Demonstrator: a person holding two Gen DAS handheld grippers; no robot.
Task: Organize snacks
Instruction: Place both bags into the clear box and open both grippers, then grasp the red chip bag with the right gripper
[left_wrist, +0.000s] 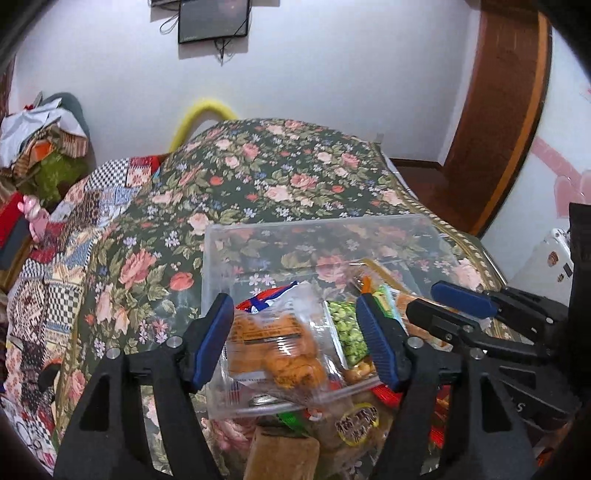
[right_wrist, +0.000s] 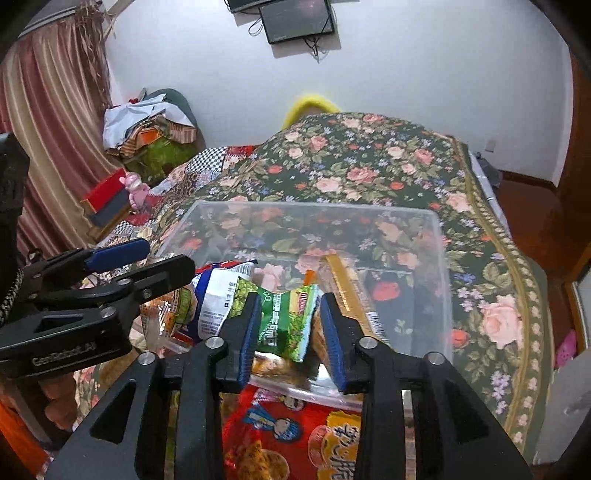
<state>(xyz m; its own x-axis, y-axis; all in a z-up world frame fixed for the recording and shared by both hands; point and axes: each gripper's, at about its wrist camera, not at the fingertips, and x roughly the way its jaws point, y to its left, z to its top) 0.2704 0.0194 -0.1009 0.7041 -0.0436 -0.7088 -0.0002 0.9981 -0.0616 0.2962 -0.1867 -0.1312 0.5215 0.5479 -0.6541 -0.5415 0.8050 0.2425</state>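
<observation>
My right gripper (right_wrist: 288, 328) pinches the green pea packet (right_wrist: 286, 325) over the clear bin's (right_wrist: 441, 236) near edge; my left gripper (left_wrist: 295, 339) straddles the orange snack bag (left_wrist: 280, 350), jaws apart, grip uncertain; I judge best: carry forward past the rim, lower, then release into the bare space ahead.

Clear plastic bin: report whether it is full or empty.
Partly filled. Snack packets crowd the near end of the clear plastic bin; its far end shows only the floral cloth beneath.

Monitor (left_wrist: 213, 20) cut off by top edge. Red pack (right_wrist: 295, 439) cut off at bottom, partly behind right claw (right_wrist: 291, 334). Print on green pack (right_wrist: 286, 325) too blurred to read. Bin (left_wrist: 317, 230) near wall mostly hidden behind packs.
</observation>
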